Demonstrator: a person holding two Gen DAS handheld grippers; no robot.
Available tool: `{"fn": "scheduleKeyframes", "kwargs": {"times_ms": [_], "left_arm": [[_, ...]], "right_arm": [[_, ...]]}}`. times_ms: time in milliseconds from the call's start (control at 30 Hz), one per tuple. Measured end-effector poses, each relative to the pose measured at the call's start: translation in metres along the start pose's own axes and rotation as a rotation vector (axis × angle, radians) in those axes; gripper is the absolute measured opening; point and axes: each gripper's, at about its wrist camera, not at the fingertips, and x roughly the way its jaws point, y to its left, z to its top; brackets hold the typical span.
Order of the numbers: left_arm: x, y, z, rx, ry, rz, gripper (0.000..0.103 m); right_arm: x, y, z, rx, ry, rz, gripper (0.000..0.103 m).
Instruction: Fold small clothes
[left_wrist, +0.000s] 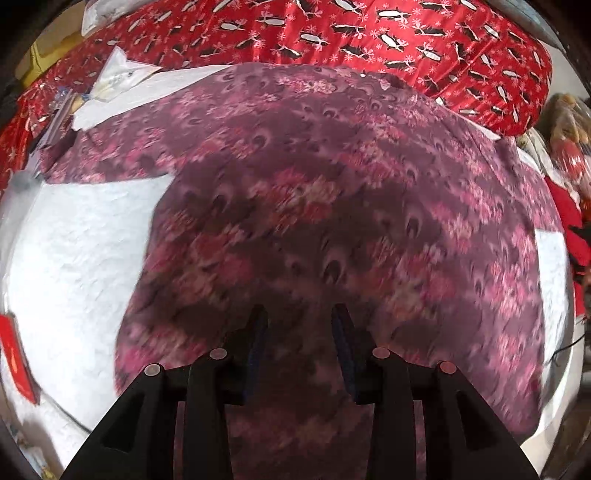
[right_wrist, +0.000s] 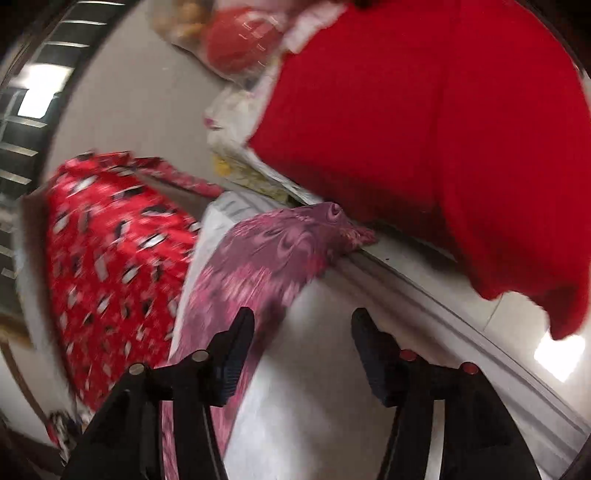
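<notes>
Left wrist: left gripper (left_wrist: 299, 314) jaws apart over purple floral cloth (left_wrist: 332, 206) on white table (left_wrist: 74, 251) | right gripper (right_wrist: 303, 321) jaws apart, empty, beside cloth edge

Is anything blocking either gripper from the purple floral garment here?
Nothing visible does. The left gripper is open directly over the purple floral garment, with only cloth between its fingers. The right gripper is open beside the garment's edge, over the bare white surface.
</notes>
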Motion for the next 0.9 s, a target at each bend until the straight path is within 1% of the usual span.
{"fn": "scheduleKeyframes", "kwargs": {"times_ms": [67,100,167,200,233,267,300,333,400,433,467,500,567,600,633,733,800,833,900], "left_arm": [[0.006,-0.004,0.010,-0.013,-0.002,-0.029,0.036],[0.013,-0.007,0.017,-0.017,-0.003,-0.040,0.036],[0.019,-0.013,0.028,-0.020,-0.012,-0.066,0.036],[0.023,-0.015,0.035,-0.020,-0.021,-0.076,0.036],[0.026,-0.016,0.042,-0.016,-0.033,-0.079,0.036],[0.028,-0.018,0.049,-0.014,-0.044,-0.075,0.036],[0.031,-0.018,0.057,-0.016,-0.054,-0.069,0.036],[0.033,-0.016,0.064,-0.023,-0.066,-0.066,0.037],[0.035,-0.008,0.080,-0.057,-0.097,-0.065,0.042],[0.037,-0.004,0.087,-0.073,-0.121,-0.041,0.047],[0.038,0.001,0.093,-0.084,-0.148,-0.006,0.051],[0.037,0.004,0.096,-0.093,-0.169,0.019,0.052],[0.042,0.014,0.103,-0.119,-0.196,0.066,0.052],[0.045,0.019,0.104,-0.134,-0.199,0.063,0.052],[0.047,0.023,0.103,-0.148,-0.198,0.049,0.052],[0.059,0.042,0.101,-0.206,-0.171,-0.021,0.052],[0.065,0.056,0.106,-0.232,-0.153,-0.048,0.052],[0.067,0.063,0.108,-0.251,-0.149,-0.044,0.052],[0.068,0.076,0.113,-0.275,-0.139,-0.078,0.052]], "right_arm": [[0.024,0.006,0.010,0.010,0.001,0.006,0.066],[0.034,0.009,0.012,0.017,0.002,-0.004,0.069],[0.042,0.011,0.023,0.016,0.008,-0.019,0.069],[0.044,0.011,0.025,0.016,-0.011,-0.018,0.065],[0.040,0.007,0.029,0.020,-0.036,-0.004,0.047],[0.036,0.007,0.030,0.020,-0.064,0.000,0.031],[0.033,0.009,0.032,0.019,-0.077,-0.004,0.009],[0.025,0.010,0.035,0.018,-0.094,0.001,0.008],[-0.005,0.021,0.033,-0.024,-0.183,0.030,0.008],[-0.010,0.031,0.033,-0.055,-0.200,0.038,0.008],[-0.021,0.046,0.029,-0.114,-0.219,0.039,0.007],[-0.030,0.063,0.022,-0.177,-0.226,0.054,0.007],[-0.041,0.089,0.005,-0.265,-0.207,0.098,0.007],[-0.044,0.105,-0.008,-0.306,-0.187,0.118,0.007],[-0.041,0.119,-0.018,-0.332,-0.167,0.135,0.007],[-0.036,0.163,-0.066,-0.428,-0.094,0.191,0.007],[-0.026,0.196,-0.109,-0.497,-0.029,0.234,0.007],[-0.025,0.207,-0.129,-0.523,-0.004,0.250,0.007],[-0.011,0.235,-0.173,-0.585,0.061,0.281,0.007]]}}
